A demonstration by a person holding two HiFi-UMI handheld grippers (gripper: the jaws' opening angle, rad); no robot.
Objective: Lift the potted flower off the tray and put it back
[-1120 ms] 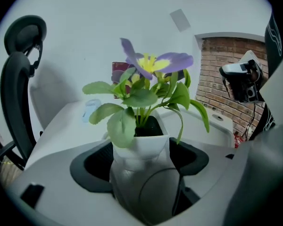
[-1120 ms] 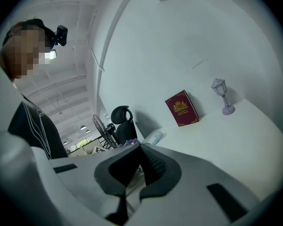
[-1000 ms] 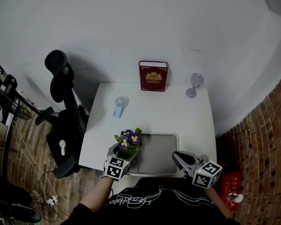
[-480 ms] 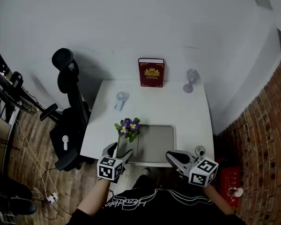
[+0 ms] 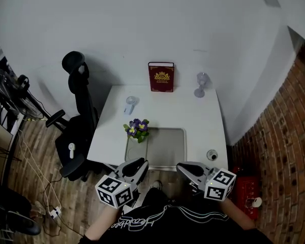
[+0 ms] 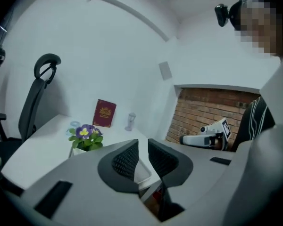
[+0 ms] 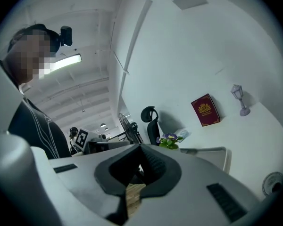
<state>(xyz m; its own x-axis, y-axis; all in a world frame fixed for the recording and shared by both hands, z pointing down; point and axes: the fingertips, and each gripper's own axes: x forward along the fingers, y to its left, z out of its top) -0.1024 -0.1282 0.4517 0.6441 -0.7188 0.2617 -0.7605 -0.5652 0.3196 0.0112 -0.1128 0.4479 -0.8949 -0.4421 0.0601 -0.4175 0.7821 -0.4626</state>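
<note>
A potted flower (image 5: 136,129) with purple blooms stands upright at the far left corner of the grey tray (image 5: 165,149) on the white table. My left gripper (image 5: 134,169) hangs off the table's near edge, well short of the pot. Its jaws are closing, with a narrow gap and nothing between them (image 6: 142,142). The flower (image 6: 86,135) shows beyond them to the left. My right gripper (image 5: 190,171) is also held back from the table, its jaws (image 7: 140,147) together and empty. The flower (image 7: 169,139) and tray (image 7: 212,150) lie ahead of it.
At the table's far edge stand a red book (image 5: 161,77) and a clear goblet (image 5: 200,84). A small hand fan (image 5: 130,104) lies left of centre, and a round object (image 5: 211,155) sits by the near right corner. A black office chair (image 5: 79,118) stands to the left, with a brick wall (image 5: 274,156) on the right.
My left gripper has drawn back and up from around the pot, and its jaws have narrowed. My right gripper has also pulled back from the tray. The pot stays on the tray.
</note>
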